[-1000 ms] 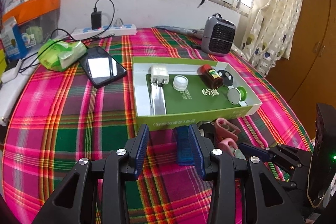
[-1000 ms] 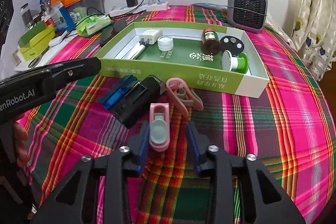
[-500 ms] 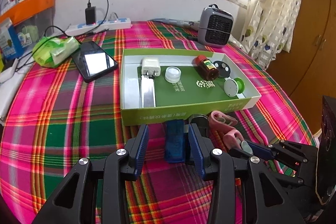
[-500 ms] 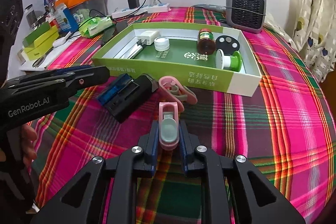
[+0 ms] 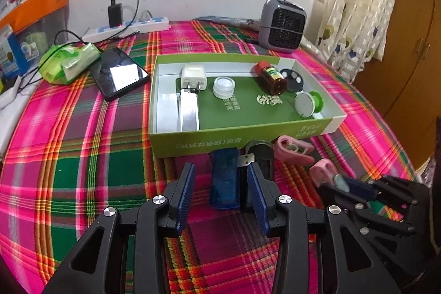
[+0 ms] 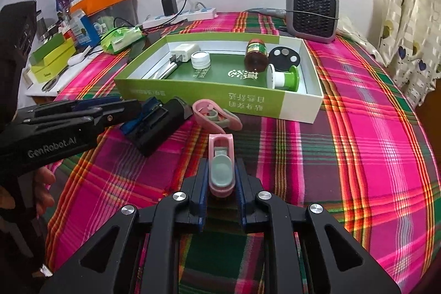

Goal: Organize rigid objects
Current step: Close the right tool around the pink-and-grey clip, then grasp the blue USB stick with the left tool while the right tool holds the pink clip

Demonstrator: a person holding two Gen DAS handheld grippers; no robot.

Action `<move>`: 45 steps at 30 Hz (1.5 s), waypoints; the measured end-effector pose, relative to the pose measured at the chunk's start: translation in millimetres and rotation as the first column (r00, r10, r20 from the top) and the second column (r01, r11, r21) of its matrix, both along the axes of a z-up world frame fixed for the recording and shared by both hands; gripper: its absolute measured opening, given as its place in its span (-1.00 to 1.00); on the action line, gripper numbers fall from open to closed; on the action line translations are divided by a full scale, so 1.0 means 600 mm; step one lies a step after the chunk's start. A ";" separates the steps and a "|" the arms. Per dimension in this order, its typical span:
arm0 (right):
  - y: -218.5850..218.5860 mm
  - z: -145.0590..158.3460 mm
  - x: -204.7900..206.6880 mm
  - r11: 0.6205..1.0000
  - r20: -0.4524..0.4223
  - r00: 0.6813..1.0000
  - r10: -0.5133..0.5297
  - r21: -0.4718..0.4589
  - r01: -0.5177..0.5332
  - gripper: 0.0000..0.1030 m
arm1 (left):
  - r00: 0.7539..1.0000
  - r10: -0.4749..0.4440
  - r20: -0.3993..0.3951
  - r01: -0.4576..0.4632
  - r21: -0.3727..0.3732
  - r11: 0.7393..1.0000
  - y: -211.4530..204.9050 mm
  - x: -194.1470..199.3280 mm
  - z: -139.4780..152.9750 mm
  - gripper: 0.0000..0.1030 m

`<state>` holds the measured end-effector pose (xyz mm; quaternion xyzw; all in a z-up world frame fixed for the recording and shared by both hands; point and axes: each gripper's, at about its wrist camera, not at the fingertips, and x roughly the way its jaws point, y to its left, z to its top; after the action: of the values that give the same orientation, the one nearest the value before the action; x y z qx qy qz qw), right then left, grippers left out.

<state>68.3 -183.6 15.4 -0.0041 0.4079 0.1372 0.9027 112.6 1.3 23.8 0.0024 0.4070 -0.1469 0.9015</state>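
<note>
My right gripper has its fingers pressed together on the pink clip, gripping its near end so the open loop points far, toward the green box; I judge that hold keeps the clip steady for a carry over the box's near wall; whether it sits on the plaid cloth or is just clear of it I cannot tell. My left gripper has its fingers well apart, straddling the blue block, with the black block touching it on the right; I read that as lining up the next pick. A second pink clip lies just near the box wall. Inside the box lie a white charger, a small white jar, a brown bottle and a green spool, so four pieces are left outside.
</note>
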 end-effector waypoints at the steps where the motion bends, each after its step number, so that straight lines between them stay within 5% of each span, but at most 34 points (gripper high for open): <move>1: -0.001 0.000 0.000 1.000 0.001 1.000 -0.001 0.001 0.001 -0.64 | 1.000 -0.002 -0.003 0.002 0.008 1.000 -0.001 0.000 -0.002 -0.25; 33: -0.005 -0.003 0.004 1.000 -0.009 1.000 -0.002 0.012 0.002 -0.64 | 0.999 0.002 -0.040 0.001 0.087 0.996 -0.013 0.030 -0.024 -0.25; 45: -0.004 -0.005 0.004 1.000 -0.008 1.000 -0.002 0.012 0.002 -0.64 | 0.999 -0.014 -0.036 0.018 0.090 0.996 -0.019 0.023 -0.025 -0.58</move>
<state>70.9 -186.0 12.4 0.0022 0.4109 0.1387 0.9011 126.6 -10.3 8.5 0.0437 0.4290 -0.1357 0.8920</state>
